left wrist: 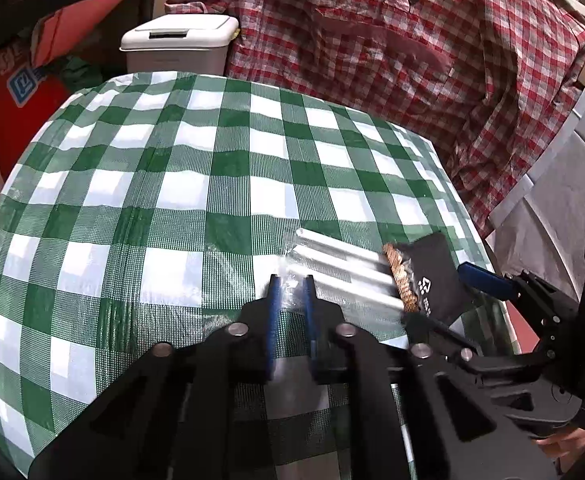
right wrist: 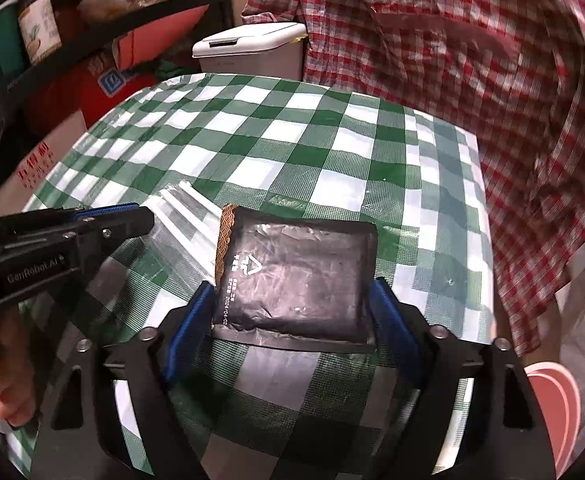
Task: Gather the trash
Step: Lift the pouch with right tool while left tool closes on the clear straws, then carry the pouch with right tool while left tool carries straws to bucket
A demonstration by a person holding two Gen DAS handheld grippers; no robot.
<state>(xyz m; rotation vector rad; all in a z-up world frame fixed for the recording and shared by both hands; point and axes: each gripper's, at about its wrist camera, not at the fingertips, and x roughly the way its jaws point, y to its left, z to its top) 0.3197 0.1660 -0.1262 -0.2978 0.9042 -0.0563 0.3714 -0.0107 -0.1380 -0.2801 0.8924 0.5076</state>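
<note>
A black foil wrapper (right wrist: 292, 276) with a brown patterned edge sits between the blue pads of my right gripper (right wrist: 292, 300), which is shut on its two sides just above the checked tablecloth (right wrist: 292, 140). A clear plastic wrapper (left wrist: 344, 268) with white stripes lies beside it. My left gripper (left wrist: 291, 284) is shut on the clear wrapper's near edge. In the left wrist view the black wrapper (left wrist: 436, 276) is at the right, held by the right gripper (left wrist: 484, 280). In the right wrist view the left gripper (right wrist: 112, 216) comes in from the left over the clear wrapper (right wrist: 180, 224).
A white bin with a flap lid (left wrist: 180, 44) (right wrist: 252, 48) stands beyond the table's far edge. A red checked shirt (left wrist: 412, 60) hangs behind the table at right. Shelves with boxes and a jar (right wrist: 40, 28) stand at left.
</note>
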